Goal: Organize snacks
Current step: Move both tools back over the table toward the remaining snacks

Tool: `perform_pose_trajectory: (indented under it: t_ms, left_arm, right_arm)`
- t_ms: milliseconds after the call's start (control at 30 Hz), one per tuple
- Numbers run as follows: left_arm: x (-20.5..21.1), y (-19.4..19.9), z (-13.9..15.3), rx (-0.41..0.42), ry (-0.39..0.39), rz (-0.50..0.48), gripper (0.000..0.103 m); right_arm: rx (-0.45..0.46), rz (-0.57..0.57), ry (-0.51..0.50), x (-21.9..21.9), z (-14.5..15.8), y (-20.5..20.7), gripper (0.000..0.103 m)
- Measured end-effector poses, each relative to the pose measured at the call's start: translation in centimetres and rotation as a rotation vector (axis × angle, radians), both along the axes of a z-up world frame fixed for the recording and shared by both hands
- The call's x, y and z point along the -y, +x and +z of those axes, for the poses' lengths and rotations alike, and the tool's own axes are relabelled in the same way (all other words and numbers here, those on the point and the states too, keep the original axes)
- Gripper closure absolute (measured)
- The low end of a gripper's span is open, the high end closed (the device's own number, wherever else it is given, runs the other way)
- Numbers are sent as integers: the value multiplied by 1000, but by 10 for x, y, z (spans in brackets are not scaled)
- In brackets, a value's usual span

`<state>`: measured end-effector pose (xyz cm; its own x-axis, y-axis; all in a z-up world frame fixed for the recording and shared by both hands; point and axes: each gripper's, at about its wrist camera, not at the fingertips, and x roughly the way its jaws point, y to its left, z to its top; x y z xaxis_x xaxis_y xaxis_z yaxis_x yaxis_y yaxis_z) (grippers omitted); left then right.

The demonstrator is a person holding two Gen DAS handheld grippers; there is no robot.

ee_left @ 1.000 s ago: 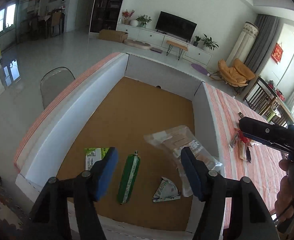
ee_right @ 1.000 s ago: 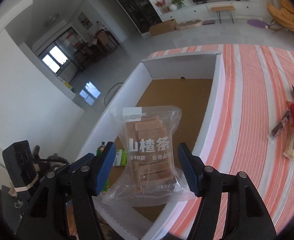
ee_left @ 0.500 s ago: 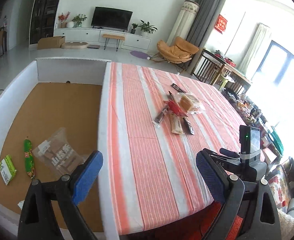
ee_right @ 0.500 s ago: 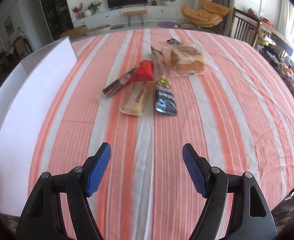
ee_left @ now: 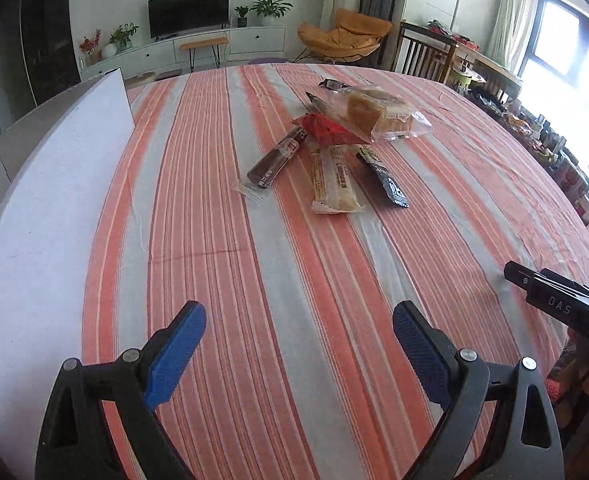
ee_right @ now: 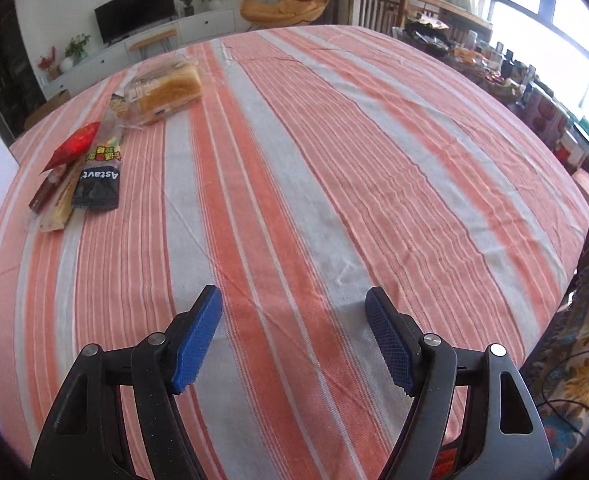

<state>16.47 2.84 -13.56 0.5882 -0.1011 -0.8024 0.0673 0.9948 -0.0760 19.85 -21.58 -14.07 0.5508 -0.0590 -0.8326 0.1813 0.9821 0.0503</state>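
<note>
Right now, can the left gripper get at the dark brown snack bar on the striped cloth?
Probably yes. The left gripper is open and empty, and only bare striped cloth lies between it and the dark brown snack bar, which sits at the pile's near left edge.

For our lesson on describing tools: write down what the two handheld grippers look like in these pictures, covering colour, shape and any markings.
Both the left gripper and the right gripper have black, triangular framed finger arms with cut-out windows and silver pivot bolts. Each finger ends in a blue, ribbed, slab-shaped pad. Seen from the left wrist view, the right gripper's black body carries the white letters "DAS". No cables or sleeves show.
</note>
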Motion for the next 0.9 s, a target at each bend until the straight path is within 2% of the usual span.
perform_pose_trajectory:
  t_ms: [133,333,367,533,700,900]
  left_arm:
    - [-7,13,-13,3,43,26,9]
    - [-8,21,-30,-35,56,26,9]
    - [-6,18,-31,-21,72,24,9]
    - [-6,18,-32,-5,72,18,8]
    - [-6,20,-33,-16,75,28,0]
    - [-7,22,-33,-18,71,23,0]
  right_arm:
    - [15,-21,26,5,0,-2,25]
    - [2,-8,-2,0,-3,0,22]
    - [1,-7,-4,0,-4,0,21]
    - [-10,4,-23,-4,-6,1,18]
    - [-12,9,-24,-4,-6,1,16]
    - [-11,13,-16,-4,-5,1,15]
